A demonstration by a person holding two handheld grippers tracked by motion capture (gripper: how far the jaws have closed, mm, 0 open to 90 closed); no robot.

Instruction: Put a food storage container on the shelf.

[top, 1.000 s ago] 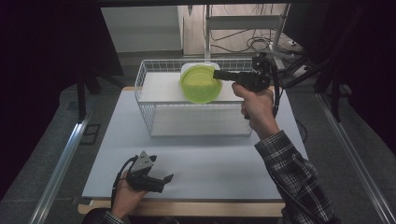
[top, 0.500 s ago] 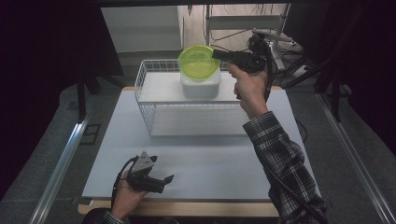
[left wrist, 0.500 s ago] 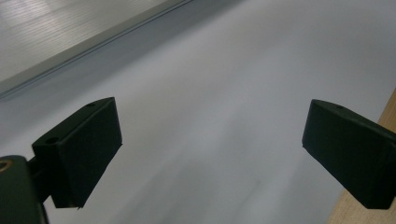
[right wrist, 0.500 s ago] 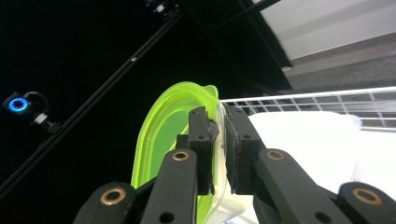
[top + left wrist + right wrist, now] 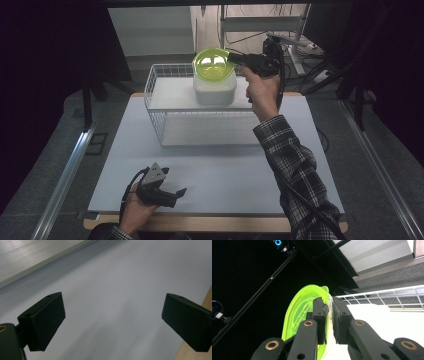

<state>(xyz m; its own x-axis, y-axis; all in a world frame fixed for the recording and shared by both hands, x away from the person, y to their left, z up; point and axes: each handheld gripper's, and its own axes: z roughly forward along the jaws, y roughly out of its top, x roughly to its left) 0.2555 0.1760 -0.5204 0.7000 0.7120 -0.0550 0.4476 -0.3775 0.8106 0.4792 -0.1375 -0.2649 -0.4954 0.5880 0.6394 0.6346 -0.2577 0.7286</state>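
Observation:
A translucent lime-green bowl (image 5: 212, 64) hangs tilted just above a white tub (image 5: 215, 91) that stands in a white wire basket (image 5: 150, 85). My right gripper (image 5: 233, 58) comes in from the right and is shut on the bowl's rim. In the right gripper view its pads (image 5: 340, 315) pinch the thin green rim of the bowl (image 5: 298, 312), seen edge-on, with my right gripper (image 5: 330, 313) closed around it. My left gripper (image 5: 175, 188) lies in a hand at the table's front left, open; its jaws stand wide apart over bare tabletop (image 5: 113, 320).
The basket sits at the back middle of the white table top (image 5: 225, 170). A wooden front edge (image 5: 200, 222) borders the table. Metal rails (image 5: 65, 170) run along both sides, and dark stands and cables (image 5: 300, 45) crowd the back right.
The right hand has lifted the green bowl off the white tub and carried it up and away. The left hand and its gripper have stayed still.

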